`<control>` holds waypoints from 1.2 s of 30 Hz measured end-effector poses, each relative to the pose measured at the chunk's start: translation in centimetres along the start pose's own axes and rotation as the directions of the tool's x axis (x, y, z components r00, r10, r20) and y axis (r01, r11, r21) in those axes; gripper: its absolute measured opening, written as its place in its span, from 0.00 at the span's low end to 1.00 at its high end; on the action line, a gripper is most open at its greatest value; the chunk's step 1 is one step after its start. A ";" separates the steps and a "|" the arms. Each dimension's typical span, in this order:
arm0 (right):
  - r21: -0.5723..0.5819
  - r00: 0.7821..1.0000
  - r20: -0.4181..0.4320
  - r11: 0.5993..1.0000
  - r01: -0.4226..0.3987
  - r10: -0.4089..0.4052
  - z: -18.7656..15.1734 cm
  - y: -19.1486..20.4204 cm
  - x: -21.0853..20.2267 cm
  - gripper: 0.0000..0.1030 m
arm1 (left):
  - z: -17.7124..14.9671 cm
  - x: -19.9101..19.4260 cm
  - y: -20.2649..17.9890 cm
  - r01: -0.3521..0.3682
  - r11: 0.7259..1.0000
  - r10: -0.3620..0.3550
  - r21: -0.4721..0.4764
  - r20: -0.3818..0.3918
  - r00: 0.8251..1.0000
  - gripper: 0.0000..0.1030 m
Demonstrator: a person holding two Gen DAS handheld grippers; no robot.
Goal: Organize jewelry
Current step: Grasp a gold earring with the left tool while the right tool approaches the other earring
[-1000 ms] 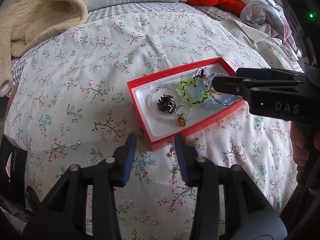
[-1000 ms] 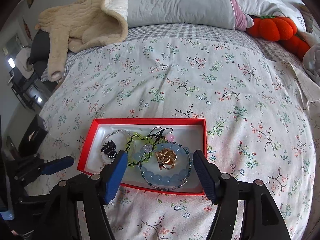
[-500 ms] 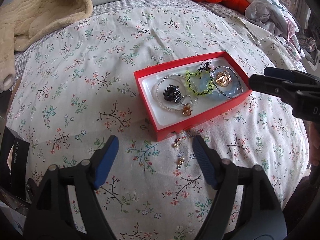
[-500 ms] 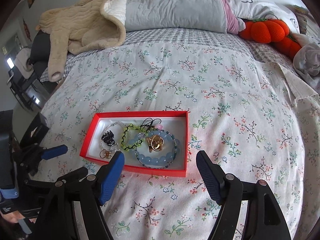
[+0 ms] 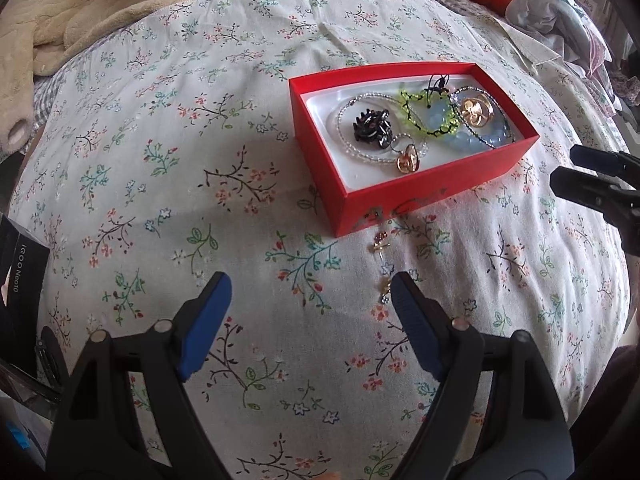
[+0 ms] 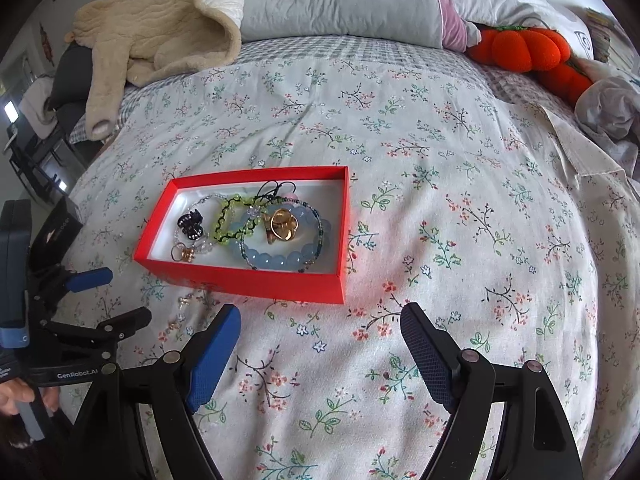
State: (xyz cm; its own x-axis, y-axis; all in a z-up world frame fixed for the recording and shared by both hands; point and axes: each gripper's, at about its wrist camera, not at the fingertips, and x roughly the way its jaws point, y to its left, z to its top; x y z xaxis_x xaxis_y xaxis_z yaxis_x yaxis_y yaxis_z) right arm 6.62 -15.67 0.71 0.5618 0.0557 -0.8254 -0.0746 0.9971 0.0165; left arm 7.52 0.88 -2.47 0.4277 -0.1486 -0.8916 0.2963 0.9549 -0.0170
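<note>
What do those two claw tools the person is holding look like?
Each is matt black plastic with silver rivets and blue ribbed pads lining the jaws. The left gripper shows white "GenRobot.AI" lettering in the right view. The right gripper is the same design.

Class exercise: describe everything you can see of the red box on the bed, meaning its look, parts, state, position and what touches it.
The red box is a shallow, open rectangular tray with no lid in sight, apparently card, with red walls and a glossy white lining. It sits flat on the floral bedspread. Inside lie beaded bracelets, a black claw clip, gold rings and a yellow-green band, overlapping. A small dangly earring lies on the bedspread just outside its near wall.
</note>
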 end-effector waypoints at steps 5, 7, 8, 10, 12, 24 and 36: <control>-0.002 0.999 -0.041 1.000 0.026 -0.026 -1.5 -0.2 0.9 0.81 | -1.4 0.9 -1.0 -0.008 0.998 0.007 0.067 0.024 1.000 0.80; 0.008 0.999 -0.050 1.000 0.023 -0.023 -2.1 -0.4 1.1 0.81 | -1.8 1.3 -1.3 -0.003 0.995 0.001 0.101 0.028 1.000 0.80; 0.013 0.998 -0.050 1.000 0.023 -0.023 -2.4 -0.5 1.1 0.81 | -2.1 1.4 -1.5 0.005 0.993 -0.009 0.116 0.034 0.999 0.80; 0.009 0.999 -0.043 1.000 0.030 -0.030 -3.0 -0.3 1.1 0.81 | -2.5 1.4 -1.7 0.023 0.990 -0.031 0.138 0.056 0.998 0.80; -0.016 0.998 -0.044 0.999 0.041 -0.041 -3.6 0.1 1.2 0.81 | -2.9 1.6 -1.9 0.036 0.988 -0.047 0.153 0.063 0.997 0.80; -0.084 0.996 -0.086 0.996 0.032 -0.039 -6.5 1.2 3.1 0.81 | -3.1 1.9 -2.9 0.123 0.975 -0.140 0.184 0.086 0.986 0.77; -0.066 0.995 -0.089 0.997 0.037 -0.043 -6.5 0.9 3.4 0.81 | -2.2 2.1 -3.6 0.172 0.965 -0.187 0.199 0.059 0.981 0.42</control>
State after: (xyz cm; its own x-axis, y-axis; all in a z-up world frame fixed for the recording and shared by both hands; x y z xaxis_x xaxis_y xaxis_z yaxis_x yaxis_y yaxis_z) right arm 3.12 -14.94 -5.72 0.4886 0.0082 -0.8724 -0.1077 0.9929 -0.0509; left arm 5.52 -2.31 -5.27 0.4144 -0.3390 -0.8446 0.5288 0.8450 -0.0796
